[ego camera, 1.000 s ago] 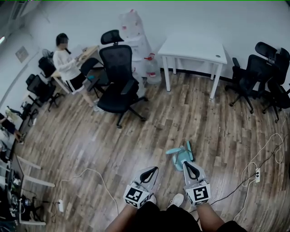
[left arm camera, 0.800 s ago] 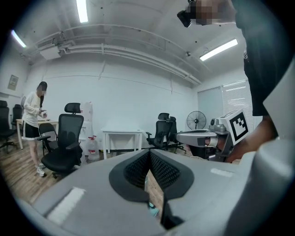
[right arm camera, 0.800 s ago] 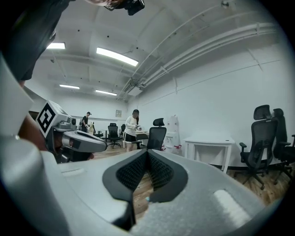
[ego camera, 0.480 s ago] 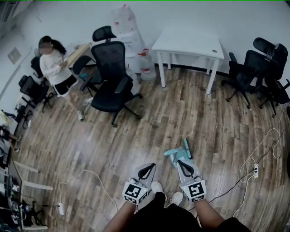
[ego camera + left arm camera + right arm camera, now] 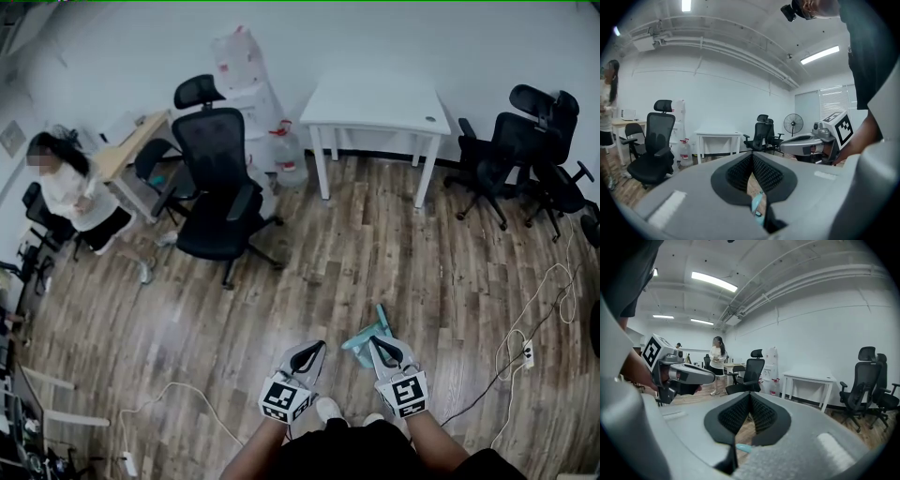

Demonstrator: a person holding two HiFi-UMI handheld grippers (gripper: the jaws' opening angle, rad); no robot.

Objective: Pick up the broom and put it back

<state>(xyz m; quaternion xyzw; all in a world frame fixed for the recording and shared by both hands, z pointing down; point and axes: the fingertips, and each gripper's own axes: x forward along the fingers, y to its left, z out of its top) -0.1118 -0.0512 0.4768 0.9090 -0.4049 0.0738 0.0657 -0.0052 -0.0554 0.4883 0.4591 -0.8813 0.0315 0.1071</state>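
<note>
– So, where is the broom (image 5: 366, 335)?
– Lying on the wooden floor (image 5: 422, 272), its teal head just ahead of the right gripper (image 5: 382, 344).
– And the jaws?
– Both pairs are pressed together with nothing between them. The left gripper (image 5: 316, 350) hangs beside the right, apart from the broom.

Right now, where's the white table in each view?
Head view: white table, top centre.
Left gripper view: left of centre, mid-height.
Right gripper view: right of centre, mid-height.
Shared landmark: black high-back chair, left of the table in all three.
</note>
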